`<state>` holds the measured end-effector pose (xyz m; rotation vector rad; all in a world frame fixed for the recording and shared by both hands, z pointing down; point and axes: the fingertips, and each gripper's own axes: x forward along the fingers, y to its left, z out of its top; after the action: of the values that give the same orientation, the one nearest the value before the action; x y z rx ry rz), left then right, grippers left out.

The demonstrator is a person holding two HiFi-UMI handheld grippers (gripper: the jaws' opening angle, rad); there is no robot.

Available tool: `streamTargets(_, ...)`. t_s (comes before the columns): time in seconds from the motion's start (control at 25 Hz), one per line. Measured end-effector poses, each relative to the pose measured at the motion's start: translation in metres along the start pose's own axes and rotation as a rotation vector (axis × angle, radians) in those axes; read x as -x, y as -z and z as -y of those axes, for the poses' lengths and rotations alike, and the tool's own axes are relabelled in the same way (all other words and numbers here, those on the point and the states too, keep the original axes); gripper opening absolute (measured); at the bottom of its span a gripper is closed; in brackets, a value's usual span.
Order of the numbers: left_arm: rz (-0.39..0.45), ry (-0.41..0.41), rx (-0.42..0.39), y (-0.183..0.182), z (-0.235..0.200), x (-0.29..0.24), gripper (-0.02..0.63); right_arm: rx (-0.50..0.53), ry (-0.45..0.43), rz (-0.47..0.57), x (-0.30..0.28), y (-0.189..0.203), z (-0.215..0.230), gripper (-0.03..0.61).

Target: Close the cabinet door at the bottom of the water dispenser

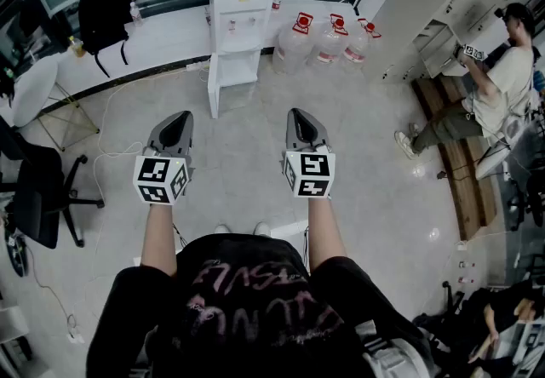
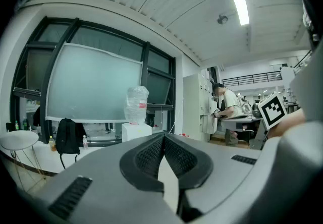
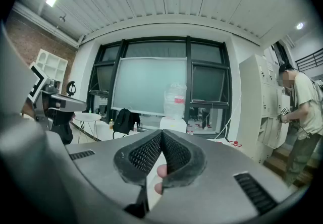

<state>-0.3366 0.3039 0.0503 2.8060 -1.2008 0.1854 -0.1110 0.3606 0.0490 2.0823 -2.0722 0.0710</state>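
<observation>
Head view: water dispenser (image 1: 241, 17) stood at the far wall, well apart from both grippers. Its bottom cabinet door (image 1: 213, 85) hung swung out to the left, not yet closed. Left gripper (image 1: 180, 118) and right gripper (image 1: 301, 114) were held side by side, aimed that way, which read as an approach stance.
Left gripper view: jaws fully together, nothing gripped.
Right gripper view: jaws tip to tip, empty. Probably shut for pushing the door.
</observation>
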Motion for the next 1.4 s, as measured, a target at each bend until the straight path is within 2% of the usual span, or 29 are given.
streamTargets(0.52, -0.012, 0.037, -0.018, 0.008, -0.02, 0.008, 0.015, 0.004, 0.002, 0.0, -0.009, 0.001, -0.027, 0.012)
streamTargets(0.84, -0.038, 0.043, 0.011, 0.032, -0.045, -0.002, 0.015, 0.023, 0.008, -0.021, -0.029, 0.017, -0.036, 0.012)
streamTargets(1.12, -0.06, 0.042, 0.001, 0.049, -0.062, -0.054, 0.015, 0.007, -0.002, -0.015, -0.087, 0.031, -0.013, 0.012)
streamTargets(1.4, -0.104, 0.0, 0.019, 0.06, -0.092, -0.147, 0.015, 0.015, -0.061, -0.035, -0.189, 0.039, 0.027, 0.014)
